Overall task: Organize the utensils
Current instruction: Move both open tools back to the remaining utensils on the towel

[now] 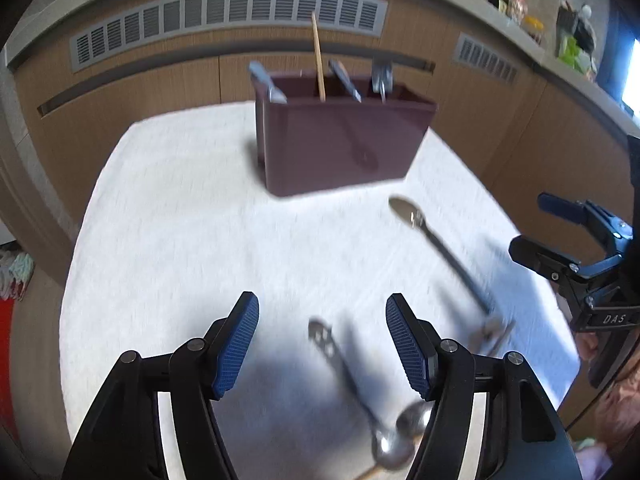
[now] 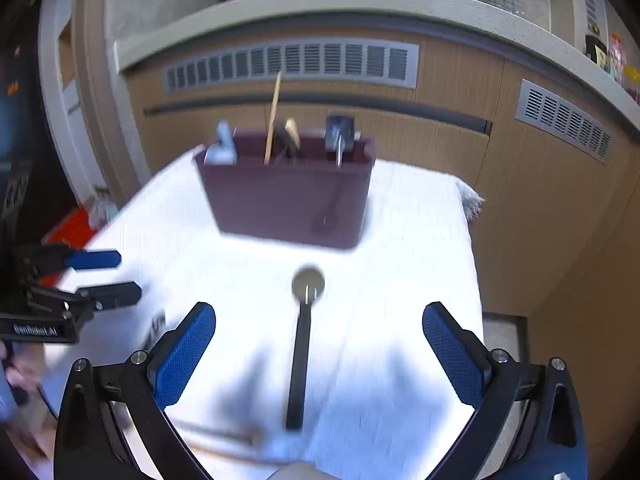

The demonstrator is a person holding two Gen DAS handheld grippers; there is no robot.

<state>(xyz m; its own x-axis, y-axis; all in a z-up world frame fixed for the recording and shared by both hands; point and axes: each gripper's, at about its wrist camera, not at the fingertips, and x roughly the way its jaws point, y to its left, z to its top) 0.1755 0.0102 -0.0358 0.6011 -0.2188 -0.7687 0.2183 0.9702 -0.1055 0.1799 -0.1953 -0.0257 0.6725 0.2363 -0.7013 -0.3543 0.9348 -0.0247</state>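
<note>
A maroon utensil holder (image 1: 340,144) (image 2: 288,204) stands at the far side of the white cloth, with a wooden stick and several handles poking out of it. My left gripper (image 1: 322,308) is open above a steel spoon with a cut-out handle (image 1: 344,364); a second spoon bowl (image 1: 416,416) lies beside its right finger. A black-handled spoon (image 1: 440,248) (image 2: 302,352) lies further right. My right gripper (image 2: 318,320) is wide open, and this spoon lies on the cloth between its fingers without touching the pads. Each gripper shows at the edge of the other's view (image 1: 532,228) (image 2: 128,276).
The white cloth (image 1: 180,220) (image 2: 420,280) covers a small table whose right edge (image 2: 476,280) drops off. Behind it runs a wooden cabinet with grey vent grilles (image 1: 228,20) (image 2: 292,64) under a counter holding jars. A red object (image 2: 68,232) lies low on the left.
</note>
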